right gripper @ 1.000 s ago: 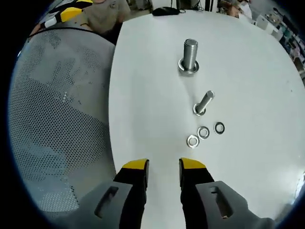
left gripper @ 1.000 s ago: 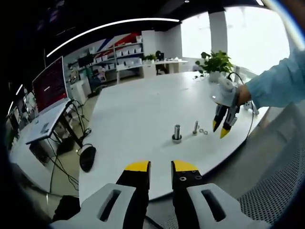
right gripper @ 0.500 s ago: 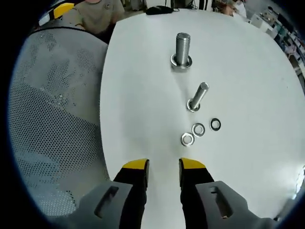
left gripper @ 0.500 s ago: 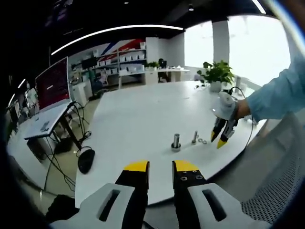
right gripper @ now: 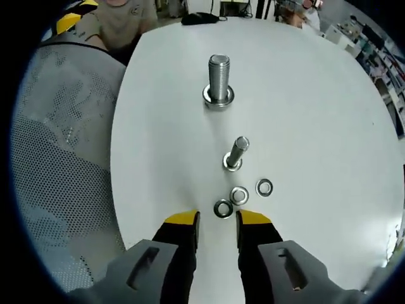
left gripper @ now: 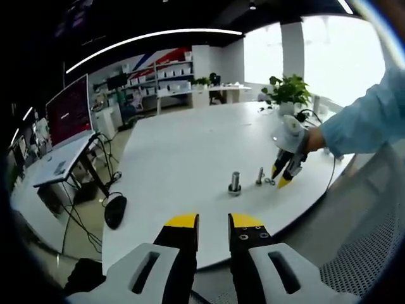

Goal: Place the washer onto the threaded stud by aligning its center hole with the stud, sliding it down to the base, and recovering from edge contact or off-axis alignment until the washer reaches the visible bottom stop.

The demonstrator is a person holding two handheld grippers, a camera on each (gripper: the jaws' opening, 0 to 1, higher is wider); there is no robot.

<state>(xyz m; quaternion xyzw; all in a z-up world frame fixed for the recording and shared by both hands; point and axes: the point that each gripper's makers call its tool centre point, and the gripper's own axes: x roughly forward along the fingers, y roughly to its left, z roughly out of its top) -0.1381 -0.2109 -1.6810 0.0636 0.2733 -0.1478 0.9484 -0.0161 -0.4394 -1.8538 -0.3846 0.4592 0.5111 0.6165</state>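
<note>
A large threaded stud [right gripper: 219, 76] stands upright on the white table [right gripper: 316, 114], with a wide ring at its base. A smaller stud [right gripper: 235, 152] stands nearer to me. Three loose washers lie in a short row: one [right gripper: 223, 208] just ahead of my jaws, one [right gripper: 239, 195] in the middle, one [right gripper: 264, 187] to the right. My right gripper [right gripper: 218, 220] is open and empty, its tips just short of the nearest washer. In the left gripper view my left gripper [left gripper: 214, 221] is open off the table's edge. There the right gripper [left gripper: 281, 175] points down beside the small stud [left gripper: 259, 176] and the large stud [left gripper: 235, 182].
A grey mesh chair back [right gripper: 57, 164] lies to the left of the table's edge. A person's blue sleeve [left gripper: 361, 117] holds the right gripper. A potted plant [left gripper: 288, 88] stands at the table's far end. A red screen [left gripper: 66, 114] and a black mouse [left gripper: 116, 211] sit beyond the table's left side.
The right gripper has moved forward toward the washers, so the nearest washer now lies just ahead of its tips. In the left gripper view it has closed in on the small stud.
</note>
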